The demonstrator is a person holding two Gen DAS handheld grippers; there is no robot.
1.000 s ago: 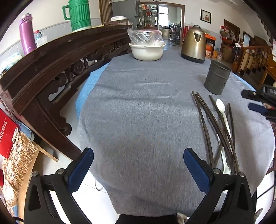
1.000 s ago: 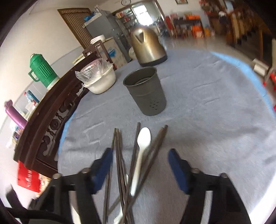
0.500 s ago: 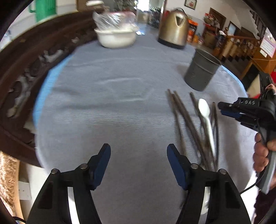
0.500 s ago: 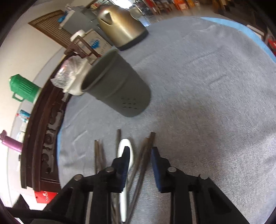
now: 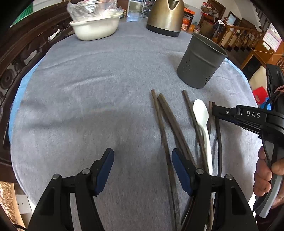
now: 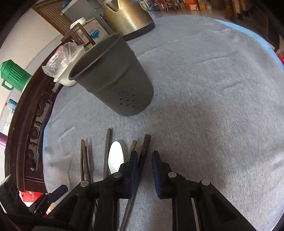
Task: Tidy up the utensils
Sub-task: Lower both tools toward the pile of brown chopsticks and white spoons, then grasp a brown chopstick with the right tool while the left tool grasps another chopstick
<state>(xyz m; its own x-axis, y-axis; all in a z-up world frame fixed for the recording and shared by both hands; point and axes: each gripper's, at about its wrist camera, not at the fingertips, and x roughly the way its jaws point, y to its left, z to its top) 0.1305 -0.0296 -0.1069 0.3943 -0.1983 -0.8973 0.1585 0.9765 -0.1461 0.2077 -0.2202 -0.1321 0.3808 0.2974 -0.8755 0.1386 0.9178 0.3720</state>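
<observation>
**Q:** What lies on the table?

**A:** A gray cloth (image 5: 92, 99) covers the round table. Dark chopsticks (image 5: 170, 122) lie in a loose fan on it, with a white spoon (image 5: 202, 117) among them, bowl end toward a gray perforated holder (image 5: 200, 60) that stands upright just beyond their tips. Farther back sit a brass-colored kettle (image 5: 165, 16) and a white bowl (image 5: 95, 26) with clear plastic over it.

**Q:** And the left gripper?

**A:** The left gripper (image 5: 142, 160) hovers low over bare cloth with its blue-padded fingers (image 5: 104, 170) spread wide and nothing between them. Its right finger sits just beside the leftmost chopsticks.

**Q:** The right one?

**A:** The right gripper (image 6: 144, 160) is down among the utensils, its fingers drawn near each other with a narrow gap left. One chopstick (image 6: 144, 149) runs through that gap close against the left pad; whether it is actually pinched cannot be told. The spoon (image 6: 115, 156) lies just outside the left finger. From the left camera, the same gripper (image 5: 214, 109) reaches in from the right edge, its tip over the rightmost chopsticks, with the person's hand (image 5: 264, 174) on its handle.

**Q:** Anything behind the table?

**A:** A carved dark wooden rail (image 6: 26, 128) curves along its far side, and a green jug (image 6: 14, 76) stands beyond it.
</observation>
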